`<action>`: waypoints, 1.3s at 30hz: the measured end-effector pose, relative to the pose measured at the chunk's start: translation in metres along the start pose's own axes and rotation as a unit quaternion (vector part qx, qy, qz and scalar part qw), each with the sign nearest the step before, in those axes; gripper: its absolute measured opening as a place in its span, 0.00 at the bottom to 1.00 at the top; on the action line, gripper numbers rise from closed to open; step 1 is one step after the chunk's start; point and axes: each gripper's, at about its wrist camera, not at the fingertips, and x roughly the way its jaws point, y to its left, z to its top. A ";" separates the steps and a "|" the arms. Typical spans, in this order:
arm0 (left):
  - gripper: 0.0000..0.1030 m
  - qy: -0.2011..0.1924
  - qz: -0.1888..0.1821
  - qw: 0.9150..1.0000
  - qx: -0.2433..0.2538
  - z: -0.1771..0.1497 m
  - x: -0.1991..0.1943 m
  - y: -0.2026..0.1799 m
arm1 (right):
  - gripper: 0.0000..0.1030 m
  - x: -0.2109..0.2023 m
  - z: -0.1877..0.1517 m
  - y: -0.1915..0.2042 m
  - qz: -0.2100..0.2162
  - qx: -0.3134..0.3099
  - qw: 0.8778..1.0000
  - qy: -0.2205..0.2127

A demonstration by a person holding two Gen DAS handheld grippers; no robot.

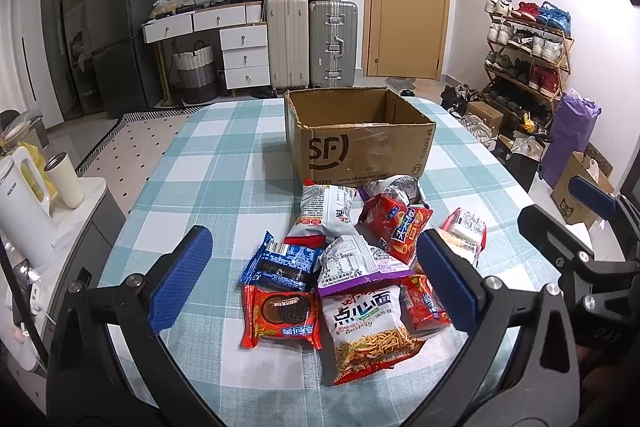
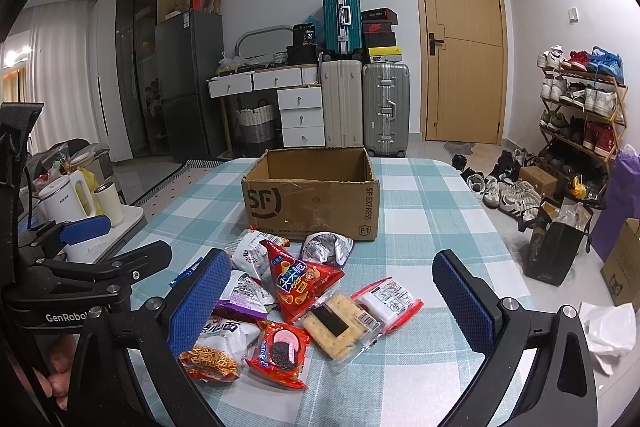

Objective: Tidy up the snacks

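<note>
Here, left hand-held gripper (image 1: 316, 267) level, spread wide, right hand-held gripper (image 2: 332, 295) likewise

checkered table (image 1: 208, 163) bears cardboard box (image 1: 360, 151) (open), snack packets (image 1: 352, 267).

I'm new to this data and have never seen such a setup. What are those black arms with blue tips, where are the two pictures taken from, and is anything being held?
They are two hand-held grippers, each with a fisheye camera looking along its blue-padded fingers. One picture is from the left gripper, the other from the right gripper; each also glimpses the other gripper at its edge. On the blue-and-white checked tablecloth lie a pile of snack packets and, behind it, an open brown cardboard box whose visible inside looks empty. Both grippers are open, holding nothing.
</note>
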 end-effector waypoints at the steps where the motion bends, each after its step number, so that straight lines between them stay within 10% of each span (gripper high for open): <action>1: 0.99 0.000 0.000 1.000 0.001 0.000 -0.001 0.001 | 1.00 0.000 -0.001 0.000 0.000 -0.001 1.000 0.001; 39: 0.99 0.040 -0.009 0.999 -0.017 -0.032 0.039 0.025 | 1.00 0.066 -0.056 -0.001 0.055 0.022 0.991 0.121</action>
